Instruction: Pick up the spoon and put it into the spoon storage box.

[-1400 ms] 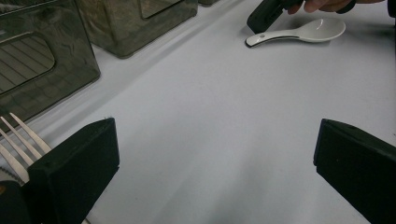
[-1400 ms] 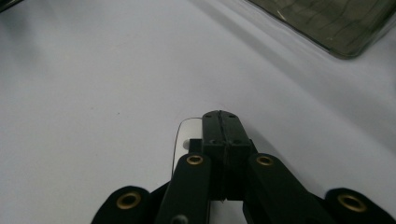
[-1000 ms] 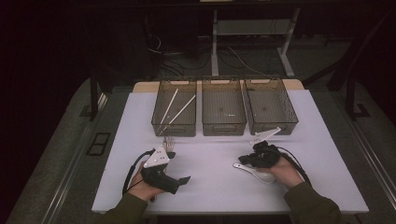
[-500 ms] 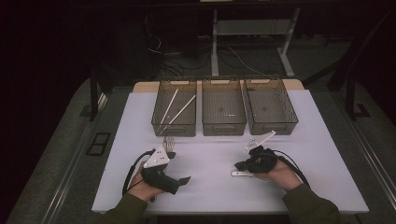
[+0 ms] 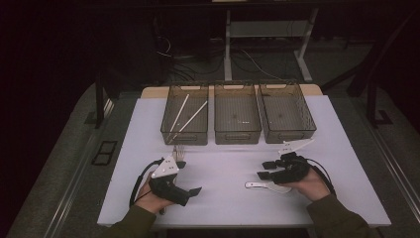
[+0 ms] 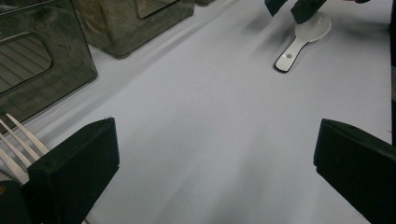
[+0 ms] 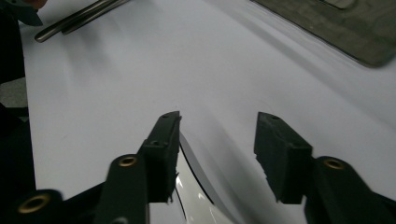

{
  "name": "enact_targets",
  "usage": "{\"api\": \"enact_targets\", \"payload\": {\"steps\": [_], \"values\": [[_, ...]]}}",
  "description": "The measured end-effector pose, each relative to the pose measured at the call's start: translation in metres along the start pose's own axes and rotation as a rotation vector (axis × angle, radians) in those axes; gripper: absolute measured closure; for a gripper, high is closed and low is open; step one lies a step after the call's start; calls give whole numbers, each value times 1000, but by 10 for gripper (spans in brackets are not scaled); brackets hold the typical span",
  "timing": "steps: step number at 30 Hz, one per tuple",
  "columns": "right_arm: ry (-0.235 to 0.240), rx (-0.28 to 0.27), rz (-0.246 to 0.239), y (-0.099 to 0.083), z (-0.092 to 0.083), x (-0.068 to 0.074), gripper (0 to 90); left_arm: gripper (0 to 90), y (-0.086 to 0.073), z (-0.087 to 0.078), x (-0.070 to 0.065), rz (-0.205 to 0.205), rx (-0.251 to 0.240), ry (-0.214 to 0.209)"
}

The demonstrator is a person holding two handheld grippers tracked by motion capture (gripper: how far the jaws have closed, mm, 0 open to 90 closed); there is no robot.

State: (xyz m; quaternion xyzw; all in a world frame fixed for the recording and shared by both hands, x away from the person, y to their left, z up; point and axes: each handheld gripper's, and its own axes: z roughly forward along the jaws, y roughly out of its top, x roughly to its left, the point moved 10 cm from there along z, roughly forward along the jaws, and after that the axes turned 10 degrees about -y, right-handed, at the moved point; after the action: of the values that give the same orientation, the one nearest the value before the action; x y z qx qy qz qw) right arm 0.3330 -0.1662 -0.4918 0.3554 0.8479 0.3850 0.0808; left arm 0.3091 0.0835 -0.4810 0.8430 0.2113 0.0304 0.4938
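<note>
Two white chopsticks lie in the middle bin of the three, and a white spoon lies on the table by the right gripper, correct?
Not quite: the chopsticks lie in the left bin, as the high view shows; nothing shows in the middle bin. The white spoon does lie on the table by the right gripper.

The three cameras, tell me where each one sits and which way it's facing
High view: above the person's side, looking forward and down on the table and three bins; both hands, left gripper, right gripper.
Left gripper view: rides the left gripper, looking low across the table; open black jaws, a fork.
Right gripper view: rides the right gripper, tilted down; jaws apart above a white spoon.
Shared: the spoon appears in all views.
</note>
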Motion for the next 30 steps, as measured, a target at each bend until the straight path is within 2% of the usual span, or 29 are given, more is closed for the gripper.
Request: {"api": "enact_targets", "payload": {"steps": [2,6,8,16,23,30], "values": [[-7,-5,3,-4,-7,-2,452,0,0,0,0,-4,-3,1],[-25,-23,-23,-11,-18,-3,407,0,-1,-1,1,1,6,0],[-31,-31,-17,-17,-22,-5,393,0,0,-2,1,4,5,0],[-51,1,21,-46,-35,-19,400,0,-1,-1,0,-1,7,-3],[-64,22,11,-52,-33,-22,445,0,-1,0,0,-1,4,-2],[-42,54,3,-56,-31,-19,543,0,-1,0,0,-2,2,-5]]}}
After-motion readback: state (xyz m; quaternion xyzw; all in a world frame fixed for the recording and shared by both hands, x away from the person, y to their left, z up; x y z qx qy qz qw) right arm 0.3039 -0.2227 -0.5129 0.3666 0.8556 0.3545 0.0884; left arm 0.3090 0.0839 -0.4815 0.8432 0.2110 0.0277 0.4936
